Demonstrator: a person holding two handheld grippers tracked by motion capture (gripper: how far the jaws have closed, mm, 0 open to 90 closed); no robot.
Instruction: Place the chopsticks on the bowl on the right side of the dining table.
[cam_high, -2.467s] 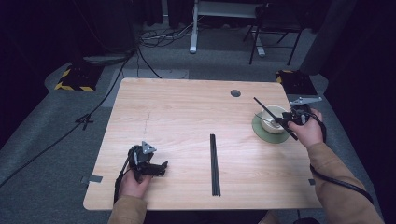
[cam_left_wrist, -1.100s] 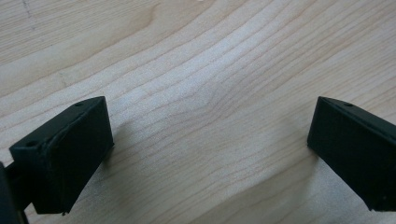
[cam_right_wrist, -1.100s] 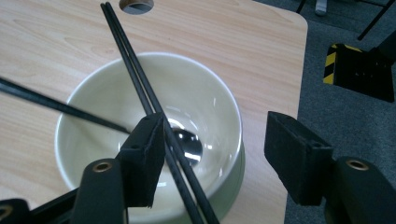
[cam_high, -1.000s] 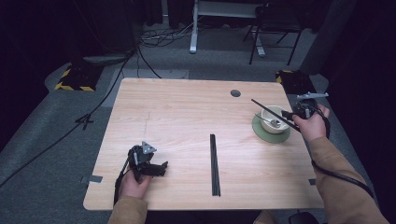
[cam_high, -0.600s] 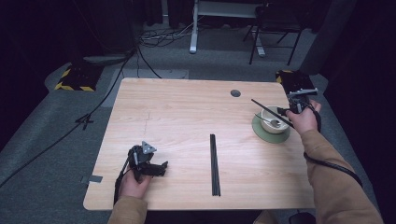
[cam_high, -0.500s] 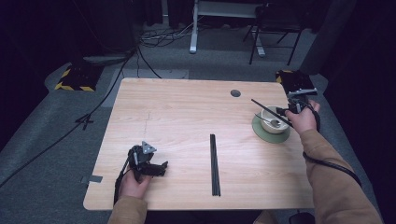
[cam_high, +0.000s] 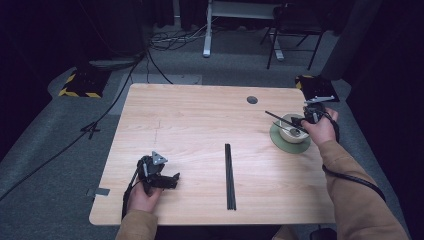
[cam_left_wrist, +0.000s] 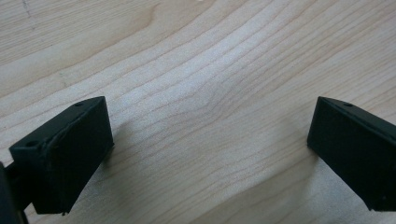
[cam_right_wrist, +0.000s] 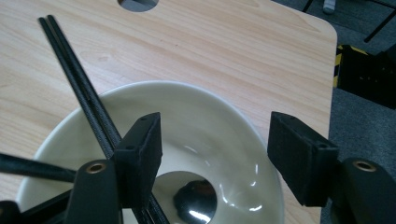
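Observation:
A white bowl (cam_high: 291, 132) (cam_right_wrist: 210, 116) stands on a green saucer (cam_high: 282, 145) near the table's right edge. A pair of black chopsticks (cam_high: 277, 118) (cam_right_wrist: 74, 74) leans in the bowl, its tips pointing far-left over the rim. My right gripper (cam_high: 305, 121) (cam_right_wrist: 215, 158) hovers open over the bowl, and the chopsticks pass beside and under its left jaw. A second pair of black sticks (cam_high: 229, 175) lies flat mid-table. My left gripper (cam_high: 175, 180) (cam_left_wrist: 210, 154) rests open on bare wood at the near left.
A round cable hole (cam_high: 252, 100) (cam_right_wrist: 137, 3) sits in the table's far part. The table's right edge (cam_right_wrist: 332, 56) runs close past the bowl. A dark glossy spot (cam_right_wrist: 196, 198) shows at the bowl's bottom. Cables and a chair stand on the floor beyond.
The right hand has moved farther back with the chopsticks, and their near end now lies in the bowl. The left gripper has not moved.

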